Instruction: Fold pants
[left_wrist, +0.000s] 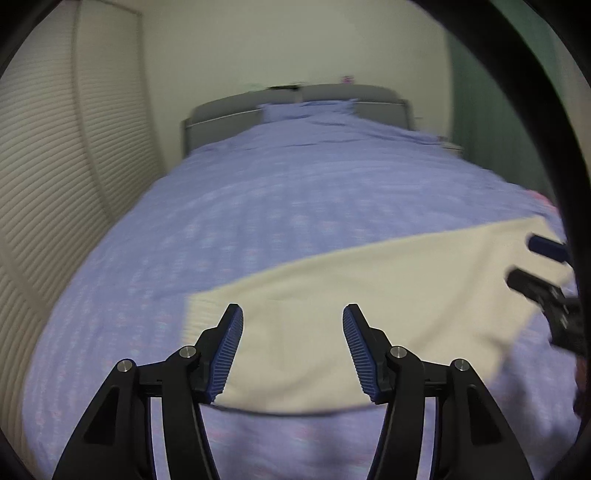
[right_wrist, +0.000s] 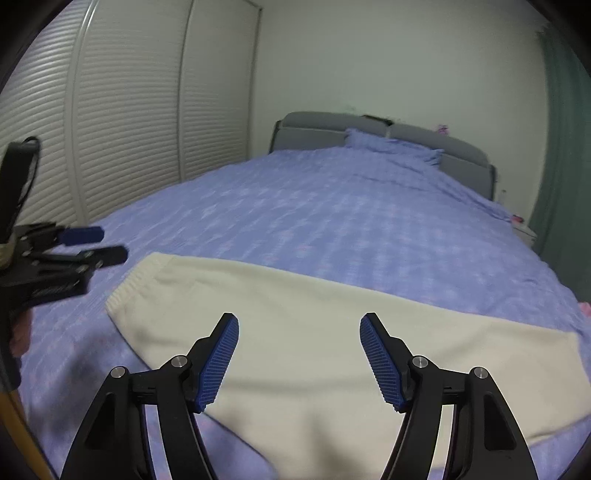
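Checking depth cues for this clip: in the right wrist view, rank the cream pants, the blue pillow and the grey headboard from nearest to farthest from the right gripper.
From the right gripper:
1. Cream pants, directly below.
2. Blue pillow, far end of bed.
3. Grey headboard, behind the pillow.

The pants (right_wrist: 314, 332) lie flat across the near end of the bed (right_wrist: 332, 206). A pillow (right_wrist: 391, 147) rests at the far end against the headboard (right_wrist: 321, 127). Closet doors (right_wrist: 129, 110) stand left of the bed.
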